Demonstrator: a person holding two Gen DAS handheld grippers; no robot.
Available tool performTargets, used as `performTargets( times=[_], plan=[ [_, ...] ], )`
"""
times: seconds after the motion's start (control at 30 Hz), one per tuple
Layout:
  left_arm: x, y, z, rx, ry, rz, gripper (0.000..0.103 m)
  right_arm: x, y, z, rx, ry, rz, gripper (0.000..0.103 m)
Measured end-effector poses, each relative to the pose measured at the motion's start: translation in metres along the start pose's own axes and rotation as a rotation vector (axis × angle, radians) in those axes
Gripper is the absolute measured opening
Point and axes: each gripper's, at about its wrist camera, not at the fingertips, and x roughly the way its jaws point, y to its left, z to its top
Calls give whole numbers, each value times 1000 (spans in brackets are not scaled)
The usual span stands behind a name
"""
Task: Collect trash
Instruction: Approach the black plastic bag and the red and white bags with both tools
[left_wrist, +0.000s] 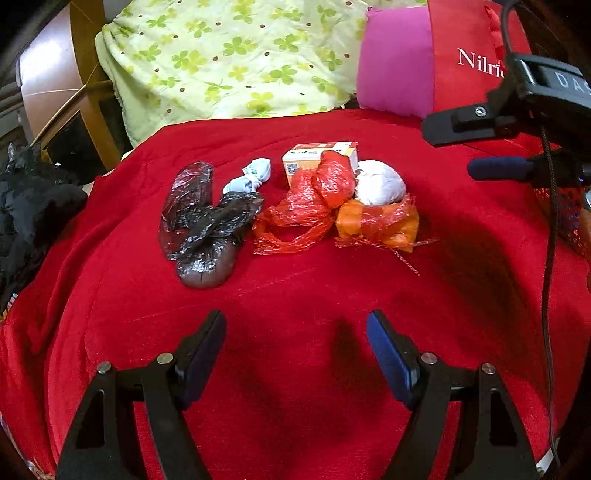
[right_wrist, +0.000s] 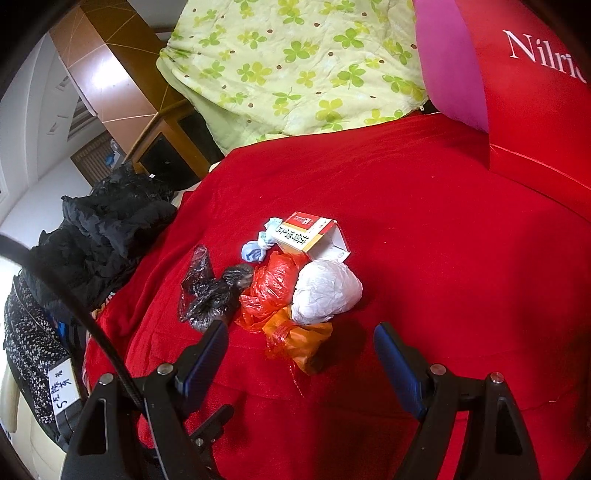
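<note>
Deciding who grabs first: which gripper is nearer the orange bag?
Right. The right gripper hangs just short of the orange bag, open. The left gripper sits farther back, bare red cover between.

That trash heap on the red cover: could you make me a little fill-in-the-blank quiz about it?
1. The small box lies with its open end facing the ___ side of the right wrist view.
2. The white wad touches the ___ bag beside it.
3. The blanket behind the heap has ___ clover prints.
4. Both grippers hold ___.

Missing words: right; red; green; nothing
</note>
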Motion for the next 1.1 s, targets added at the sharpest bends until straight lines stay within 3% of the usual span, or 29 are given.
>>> performTargets(
  times=[0.43,0.73,1.0,1.07,1.1],
  plan=[
    [2,3,1,-15,9,-22,79,4,1,0,-2,8,4,84],
    [13,55,7,-198,29,-37,79,7,-9,9,47,-14,14,84],
    [24,88,18,-282,25,-46,79,31,-24,28,119,17,52,83],
    [31,96,22,-307,33,-75,79,42,-27,31,138,38,65,80],
    [33,99,23,-314,37,-85,79,47,-29,33,149,49,69,74]
  ],
)
